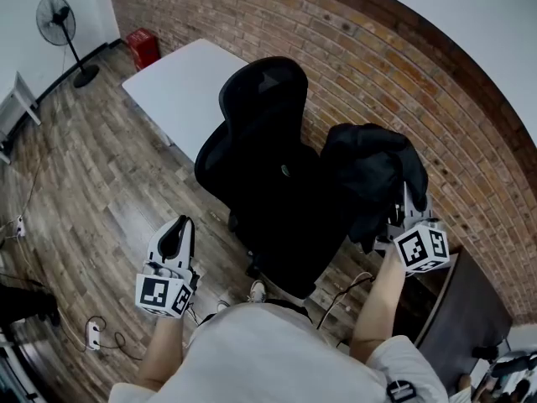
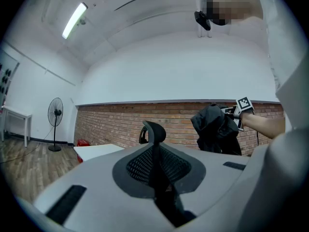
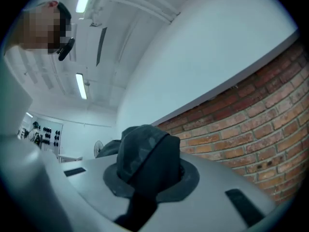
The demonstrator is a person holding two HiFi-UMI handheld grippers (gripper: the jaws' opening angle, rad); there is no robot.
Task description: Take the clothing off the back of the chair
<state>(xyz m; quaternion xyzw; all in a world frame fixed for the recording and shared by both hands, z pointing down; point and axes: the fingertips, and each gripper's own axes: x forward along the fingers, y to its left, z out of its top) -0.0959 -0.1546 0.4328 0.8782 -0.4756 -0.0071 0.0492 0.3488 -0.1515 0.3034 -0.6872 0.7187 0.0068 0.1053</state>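
A black office chair (image 1: 267, 162) stands in front of me with its back bare; its headrest (image 2: 153, 132) also shows in the left gripper view. My right gripper (image 1: 406, 211) is shut on a bunched black garment (image 1: 372, 173), which hangs in the air just right of the chair. In the right gripper view the dark cloth (image 3: 145, 151) bulges out from between the jaws. My left gripper (image 1: 177, 238) hangs low at the chair's left, apart from it. It is shut with nothing in it.
A white table (image 1: 186, 91) stands behind the chair against the brick wall (image 1: 403, 82). At the far left are a floor fan (image 1: 57, 23) and a red box (image 1: 143, 47). A dark cabinet (image 1: 466, 309) is close at my right. Cables and a power strip (image 1: 94, 334) lie on the wooden floor.
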